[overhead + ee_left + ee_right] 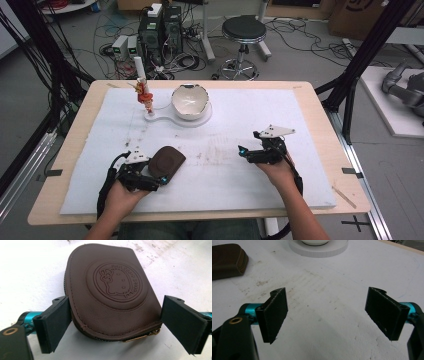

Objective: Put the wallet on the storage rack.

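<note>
Left gripper (pixel 161 180) at the mat's (pixel 300 110) near-left, jaws wide, straddling the near end of the brown pouch (pixel 167 161), which lies flat on the mat; pads beside its edges, contact unclear. Bowl (pixel 190 101) on a white stand at the back. Right gripper (pixel 242 151) near-right, jaws wide, nothing between them.

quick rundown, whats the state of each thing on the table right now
brown pouch: lying flat on the white mat, zipper closed, between the left gripper's pads, not visibly clamped
left gripper: open, jaws either side of the pouch
right gripper: open, nothing between its jaws
white bowl: upright on its white base, rim chipped
stool: upright on the floor
</note>
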The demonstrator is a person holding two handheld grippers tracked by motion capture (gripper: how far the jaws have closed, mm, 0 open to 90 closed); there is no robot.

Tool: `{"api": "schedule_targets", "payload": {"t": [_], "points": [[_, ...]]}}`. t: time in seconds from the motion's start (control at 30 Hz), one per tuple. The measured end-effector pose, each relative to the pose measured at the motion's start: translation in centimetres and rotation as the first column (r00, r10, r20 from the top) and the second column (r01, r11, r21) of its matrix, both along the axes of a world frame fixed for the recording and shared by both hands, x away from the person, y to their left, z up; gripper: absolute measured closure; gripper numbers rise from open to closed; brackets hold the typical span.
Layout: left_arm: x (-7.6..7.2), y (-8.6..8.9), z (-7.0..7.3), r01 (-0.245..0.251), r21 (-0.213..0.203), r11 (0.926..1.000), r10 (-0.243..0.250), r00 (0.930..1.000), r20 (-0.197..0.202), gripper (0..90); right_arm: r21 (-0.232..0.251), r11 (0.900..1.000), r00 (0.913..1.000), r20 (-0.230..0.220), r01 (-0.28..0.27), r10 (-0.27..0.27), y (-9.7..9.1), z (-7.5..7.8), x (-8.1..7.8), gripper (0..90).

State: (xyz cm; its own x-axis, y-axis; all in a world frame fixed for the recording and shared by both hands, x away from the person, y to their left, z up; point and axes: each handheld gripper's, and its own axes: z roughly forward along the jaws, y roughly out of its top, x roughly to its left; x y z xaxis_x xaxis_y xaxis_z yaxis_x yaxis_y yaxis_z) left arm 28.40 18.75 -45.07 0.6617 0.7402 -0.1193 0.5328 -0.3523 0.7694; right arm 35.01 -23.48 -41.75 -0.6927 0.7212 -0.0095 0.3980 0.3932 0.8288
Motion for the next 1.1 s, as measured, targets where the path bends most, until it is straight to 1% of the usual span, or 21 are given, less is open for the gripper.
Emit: {"api": "schedule_targets", "payload": {"t": [0.03,0.07,0.1,0.13,0.2,0.3,0.43,0.53,0.63,0.67,0.7,0.8,0.83,0.97,1.0,1.03,1.07,1.1], "points": [[0.1,0.1,0.0,0.009,-0.01,0.9999,-0.009,0.9999,-0.014,12.3,0.0,1.0,1.0,0.0,0.0,0.0,0.0,0.0,0.0,18.6],[0.2,0.2,0.0,0.021,-0.008,0.9997,-0.021,0.9996,-0.019,14.0,0.0,1.0,1.0,0.001,0.0,0.0,0.0,0.0,0.0,18.6],[0.3,0.2,-0.1,0.027,-0.016,0.9995,-0.027,0.9992,-0.029,16.2,0.002,1.0,1.0,0.002,0.0,-0.001,0.0,0.0,0.0,18.6],[0.4,0.3,-0.1,0.033,-0.019,0.9993,-0.034,0.9988,-0.035,16.2,0.002,1.0,1.0,0.002,0.0,-0.001,0.0,0.0,0.0,18.6],[0.5,0.4,-0.1,0.037,-0.02,0.9991,-0.037,0.9986,-0.038,18.2,-0.002,1.0,1.0,0.005,0.001,-0.001,-0.1,0.0,0.0,18.6],[0.6,0.4,0.1,0.042,-0.009,0.9991,-0.043,0.9984,-0.038,22.3,-0.002,1.0,1.0,0.004,0.0,0.0,-0.1,0.0,0.0,18.6],[0.5,0.6,0.4,0.043,0.001,0.9991,-0.043,0.9989,-0.017,31.2,-0.002,1.0,1.0,0.005,0.002,-0.002,-0.1,0.0,0.0,18.6],[0.5,0.8,0.4,0.039,-0.006,0.9992,-0.039,0.999,-0.023,36.4,-0.002,1.0,1.0,0.004,0.002,-0.002,0.0,0.0,0.0,18.6],[0.5,1.2,0.5,0.039,-0.012,0.9992,-0.039,0.9991,-0.015,43.8,-0.002,1.0,1.0,0.001,0.002,-0.002,0.0,0.0,0.0,18.6],[0.5,1.2,0.5,0.037,-0.02,0.9991,-0.037,0.9992,-0.016,45.4,-0.003,1.0,1.0,0.002,0.002,-0.002,0.0,0.0,0.0,18.6],[0.6,1.4,0.6,0.042,-0.018,0.999,-0.042,0.999,-0.016,47.2,-0.003,1.0,1.0,0.0,0.002,-0.002,0.0,0.0,0.0,18.6],[0.5,1.5,0.7,0.042,-0.019,0.9989,-0.042,0.9991,-0.001,52.6,-0.002,1.0,1.0,0.001,0.002,-0.002,0.0,0.0,0.0,18.6],[0.4,1.5,0.8,0.043,-0.016,0.999,-0.043,0.999,0.01,54.1,-0.004,1.0,1.0,0.001,0.002,-0.002,0.0,0.0,0.0,18.6],[0.2,1.5,1.1,0.06,0.0,0.9982,-0.06,0.9971,0.046,57.1,-0.002,1.0,1.0,0.001,0.002,-0.002,0.0,0.0,0.0,18.6],[0.1,1.5,1.2,0.061,-0.004,0.9981,-0.061,0.9967,0.054,57.6,-0.001,1.0,1.0,0.001,0.002,-0.002,0.0,0.0,0.0,18.6],[0.1,1.5,1.3,0.057,-0.011,0.9983,-0.056,0.9971,0.052,59.0,0.0,1.0,1.0,0.0,0.003,-0.003,0.0,0.0,0.0,18.6],[0.0,1.7,1.5,0.058,-0.023,0.998,-0.057,0.9972,0.048,61.5,-0.001,1.0,1.0,0.002,0.002,-0.002,-0.1,0.0,0.0,18.6],[0.0,1.9,1.9,0.065,-0.039,0.9971,-0.063,0.9967,0.051,66.3,0.0,1.0,1.0,0.004,0.001,-0.001,-0.1,0.0,0.0,18.6]]}}
